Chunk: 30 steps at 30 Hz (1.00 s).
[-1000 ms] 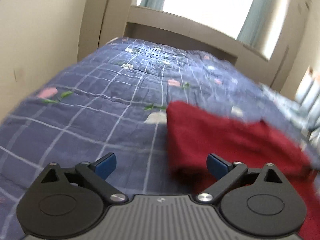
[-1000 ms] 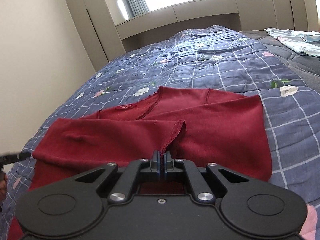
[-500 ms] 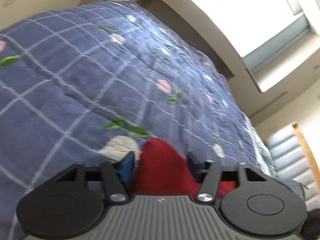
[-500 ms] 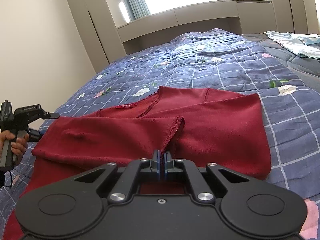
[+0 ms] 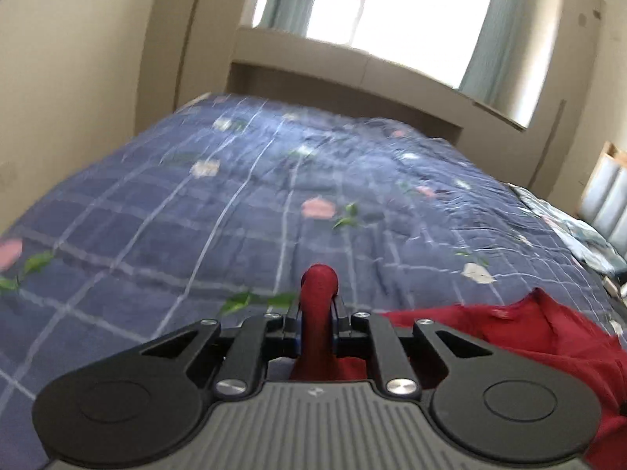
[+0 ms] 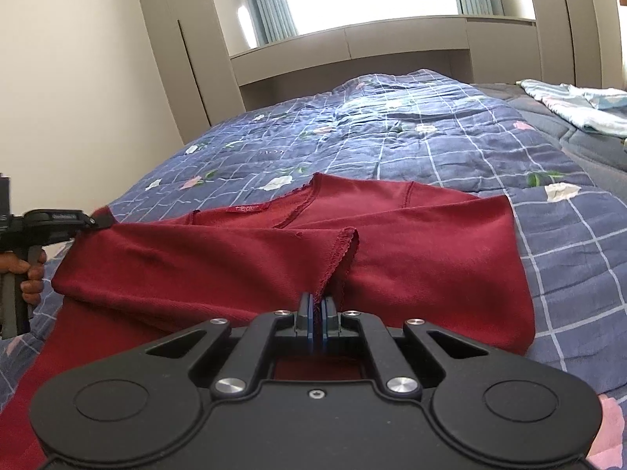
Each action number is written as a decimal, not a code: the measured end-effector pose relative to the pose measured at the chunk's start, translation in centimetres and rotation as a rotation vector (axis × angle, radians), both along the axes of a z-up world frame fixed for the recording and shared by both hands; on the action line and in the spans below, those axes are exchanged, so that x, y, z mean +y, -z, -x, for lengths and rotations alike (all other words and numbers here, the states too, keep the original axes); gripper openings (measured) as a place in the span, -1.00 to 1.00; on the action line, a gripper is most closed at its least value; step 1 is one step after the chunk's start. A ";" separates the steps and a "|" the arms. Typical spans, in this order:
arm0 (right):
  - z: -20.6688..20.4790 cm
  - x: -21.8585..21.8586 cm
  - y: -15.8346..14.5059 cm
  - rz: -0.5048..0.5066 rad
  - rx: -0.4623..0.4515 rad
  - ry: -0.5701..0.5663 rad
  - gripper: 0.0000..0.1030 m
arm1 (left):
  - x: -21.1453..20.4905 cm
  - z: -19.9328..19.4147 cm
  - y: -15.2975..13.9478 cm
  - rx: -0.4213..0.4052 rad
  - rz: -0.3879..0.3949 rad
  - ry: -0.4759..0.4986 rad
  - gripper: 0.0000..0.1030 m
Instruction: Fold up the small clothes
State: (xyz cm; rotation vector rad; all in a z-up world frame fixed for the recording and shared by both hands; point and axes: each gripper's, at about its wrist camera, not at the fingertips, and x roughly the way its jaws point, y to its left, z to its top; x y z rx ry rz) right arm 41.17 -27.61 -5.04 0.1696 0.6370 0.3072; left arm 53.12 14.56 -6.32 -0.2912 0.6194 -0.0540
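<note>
Bedding fills both views: a blue checked quilt is spread over the bed, and a pale cloth is left near its far right edge. A red top is laid across the near part of the quilt, toward the near left corner, its neckline turned to the far side and one part already doubled over the body.

The left gripper is seen at the top's left edge; its jaws are closing, and a bunched fold of red fabric is caught between them and pokes out past the pads. In the right wrist view the same gripper is carried by a hand at the quilt's left edge. The right gripper is closed tight on a hemmed edge of the top near the middle of the near side, so the cloth is pinched at two places.

The step in hand is judged to be the taking of grips for a fold. Next, a joint lift and carry across the body seems called for, with both pinches kept firm so neither edge slips.
</note>
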 end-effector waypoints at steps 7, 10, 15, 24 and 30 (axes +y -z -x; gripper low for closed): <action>0.4 0.3 -0.4 0.038 -0.038 -0.008 -0.70 | 1.2 1.4 0.2 0.027 0.032 -0.099 0.73; 0.5 0.0 -0.6 0.025 -0.057 0.015 -0.57 | 1.8 3.5 -0.2 0.013 0.054 -0.099 0.78; 0.2 0.3 -0.8 0.081 -0.093 0.057 -0.08 | 2.5 7.4 0.2 0.035 0.052 -0.084 0.78; -0.5 2.0 0.9 0.261 -0.098 0.104 0.23 | 2.8 9.2 1.9 0.076 -0.057 -0.149 0.68; -0.1 2.3 1.1 0.287 -0.127 0.123 0.44 | 2.0 9.1 0.6 0.031 -0.076 -0.177 0.78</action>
